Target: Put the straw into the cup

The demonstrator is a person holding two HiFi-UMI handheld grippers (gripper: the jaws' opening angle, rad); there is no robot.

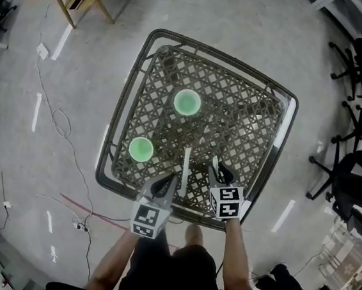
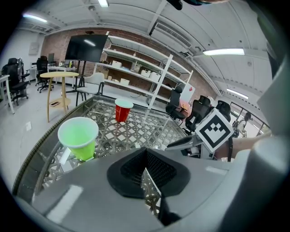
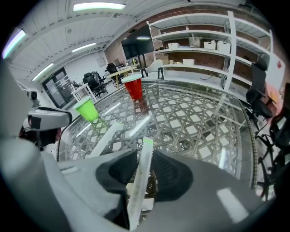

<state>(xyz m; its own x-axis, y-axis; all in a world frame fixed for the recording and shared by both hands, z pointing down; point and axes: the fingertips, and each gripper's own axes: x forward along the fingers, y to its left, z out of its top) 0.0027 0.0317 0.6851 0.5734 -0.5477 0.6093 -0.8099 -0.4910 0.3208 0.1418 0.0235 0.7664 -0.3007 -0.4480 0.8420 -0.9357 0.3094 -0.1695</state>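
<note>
straw (image 3: 138,186): slim pale tube, green tip, pinched in r tool (image 3: 144,159) | l tool (image 2: 146,166): pressed together | lattice tabletop (image 3: 195,120)

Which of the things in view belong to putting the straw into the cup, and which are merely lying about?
Belonging to the job: the straw gripped in the right gripper; the green cup and the red cup, either possibly the target.
Just lying about: a loose straw on the glass table; the round wooden table, shelving, office chair and floor cable.
</note>
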